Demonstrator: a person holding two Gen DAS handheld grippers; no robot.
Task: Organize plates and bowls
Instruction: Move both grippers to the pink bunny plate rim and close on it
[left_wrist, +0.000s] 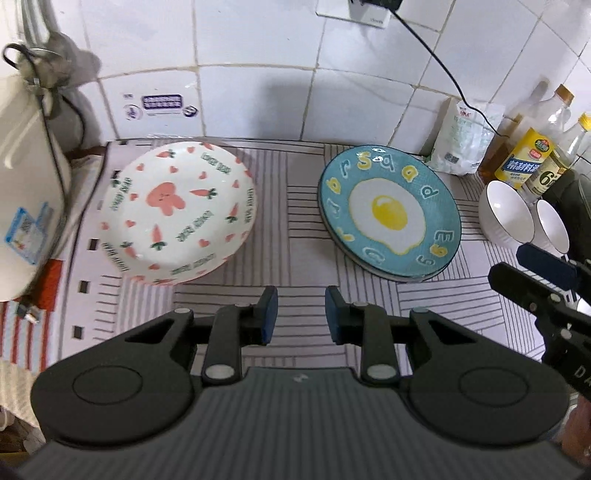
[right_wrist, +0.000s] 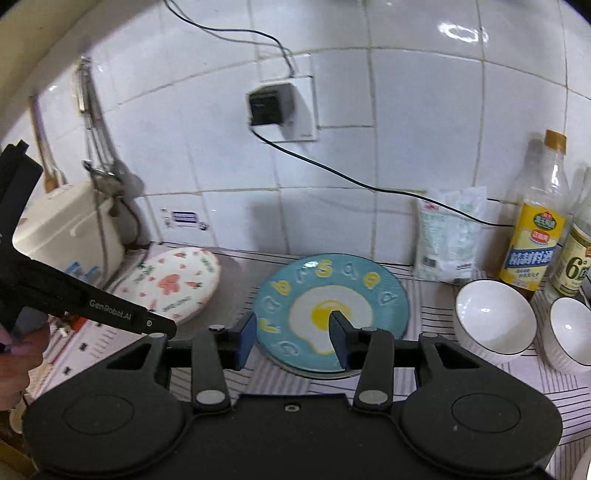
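Hovering above the front edge of the counter, both grippers are empty with their jaws apart. The right gripper is the nearer one to the blue egg plate: the plate lies straight ahead of it and a little below, its near rim showing between the two fingers, though nothing touches yet. The left gripper points at the bare strip of striped mat between the two plates, with the rabbit plate ahead to its left.

The blue egg plate sits flat near the middle of the counter, close to the back wall; a second rim shows under it in the left wrist view, so it seems to rest on another plate. It is round, with no long axis, glazed, with raised letters round a fried-egg picture. The rabbit plate lies towards the back left corner, tilted, with one edge propped higher. Two white bowls stand side by side, upright, towards the right edge, in front of the bottles.
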